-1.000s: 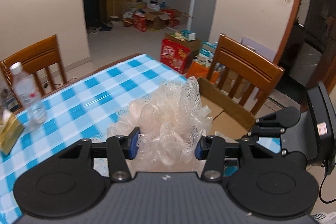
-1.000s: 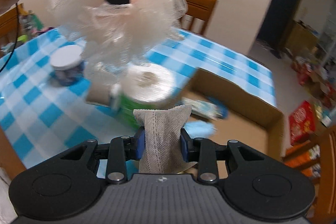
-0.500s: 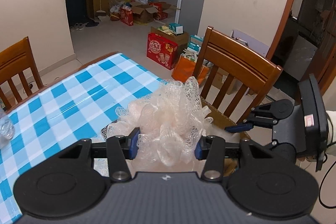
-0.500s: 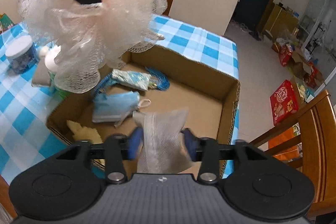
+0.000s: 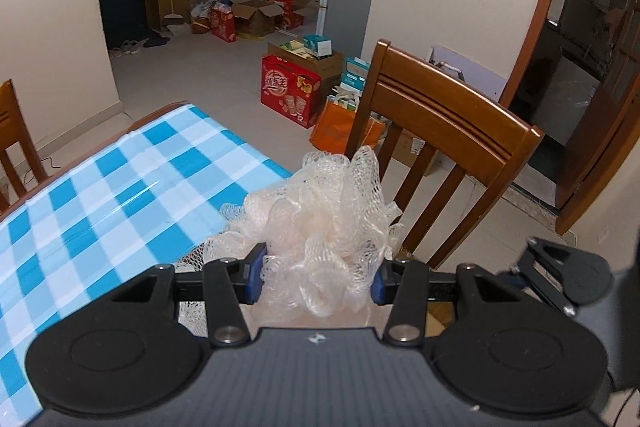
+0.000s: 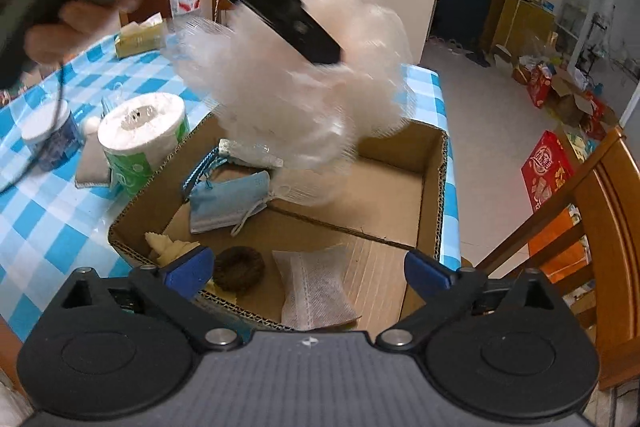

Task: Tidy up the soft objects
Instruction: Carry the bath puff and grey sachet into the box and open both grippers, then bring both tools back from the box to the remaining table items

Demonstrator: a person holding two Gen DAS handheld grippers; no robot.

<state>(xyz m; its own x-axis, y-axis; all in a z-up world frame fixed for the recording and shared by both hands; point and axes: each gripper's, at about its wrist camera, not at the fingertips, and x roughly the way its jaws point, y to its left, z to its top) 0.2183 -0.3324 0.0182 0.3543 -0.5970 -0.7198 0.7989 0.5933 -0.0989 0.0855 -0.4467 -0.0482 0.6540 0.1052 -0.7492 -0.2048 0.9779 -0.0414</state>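
My left gripper is shut on a pale pink mesh bath pouf. In the right wrist view that pouf hangs blurred over the open cardboard box, with the left gripper above it. My right gripper has its jaws opening wide, nothing between the pads. Below it a grey-white cloth pouch lies on the box floor. The box also holds a blue face mask, a brown round scrubber, a cream piece and a blue cord.
On the blue checked tablecloth left of the box stand a toilet paper roll, a white-lidded jar, a grey pad and a tissue pack. A wooden chair stands beyond the table's edge; a person's hand holds the left gripper.
The right gripper went from shut on the grey-white pouch to wide open, and the pouch now lies in the box. The left gripper carried the pouf across to over the box.
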